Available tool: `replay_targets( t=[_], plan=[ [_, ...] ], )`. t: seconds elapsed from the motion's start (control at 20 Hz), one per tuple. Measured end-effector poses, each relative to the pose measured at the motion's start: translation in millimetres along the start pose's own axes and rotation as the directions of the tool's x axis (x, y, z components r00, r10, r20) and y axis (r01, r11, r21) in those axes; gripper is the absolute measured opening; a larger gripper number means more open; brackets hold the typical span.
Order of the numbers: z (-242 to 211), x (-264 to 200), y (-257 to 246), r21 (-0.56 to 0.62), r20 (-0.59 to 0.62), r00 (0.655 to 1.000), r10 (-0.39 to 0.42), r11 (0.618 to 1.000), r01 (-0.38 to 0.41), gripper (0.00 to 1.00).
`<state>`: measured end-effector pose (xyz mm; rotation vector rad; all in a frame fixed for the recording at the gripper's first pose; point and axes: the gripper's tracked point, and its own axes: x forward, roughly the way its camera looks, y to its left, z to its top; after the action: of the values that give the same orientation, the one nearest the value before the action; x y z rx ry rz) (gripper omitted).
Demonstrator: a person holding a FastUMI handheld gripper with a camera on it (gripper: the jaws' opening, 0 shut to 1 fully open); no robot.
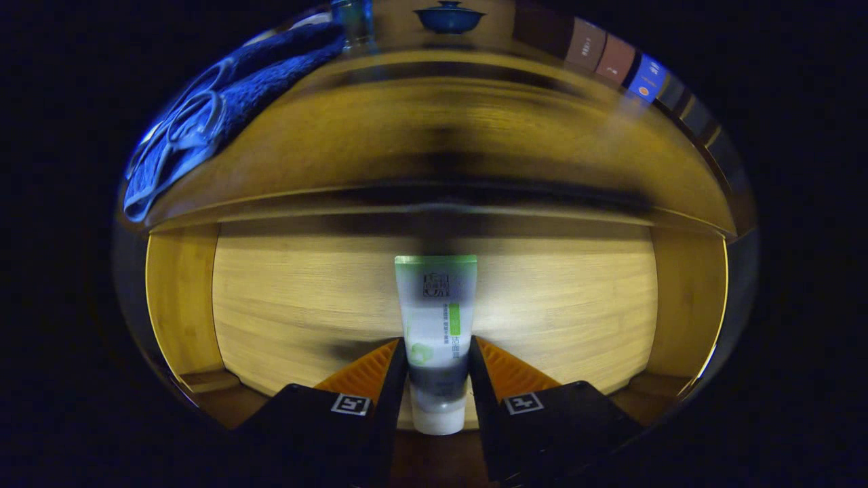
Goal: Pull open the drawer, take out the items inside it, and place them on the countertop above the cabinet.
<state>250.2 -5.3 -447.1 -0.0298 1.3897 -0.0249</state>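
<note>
— Drawer (271, 305), pulled open, spreads its pale wooden floor beneath the jaws; what is the gripper (437, 356) doing?

— Its jaws are closed on a tube (436, 318), one finger pressing each side of the lower body. The tube's white cap sits back between the fingers, and its green-edged crimped end points forward, beyond the fingertips.

— Where is the tube relative to the drawer?

— It shows over the middle of the drawer floor, with the drawer's side walls well apart to either side of the jaws. Whether it rests on the wood or hangs just above it cannot be told.

— And beyond the jaws?

— The cabinet's bench (434, 135) runs across ahead and above the drawer, blurred. On it, ahead and left of the jaws, lies a blue towel (224, 108) with a pair of scissors (193, 122) on top. Straight ahead, at the far side of the bench, stands a dark blue lidded bowl (449, 17).
</note>
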Motion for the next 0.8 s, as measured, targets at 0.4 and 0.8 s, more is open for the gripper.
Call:
replay_targets(
  t=[0.4,0.8],
  plan=[
    [6.3,-33.2,7.8,-0.04,0.055,0.996,0.071,0.997,-0.069,0.4],
    [15.1,-88.8,-0.8,-0.042,0.123,0.989,0.087,0.996,-0.083,0.4]
  ],
)
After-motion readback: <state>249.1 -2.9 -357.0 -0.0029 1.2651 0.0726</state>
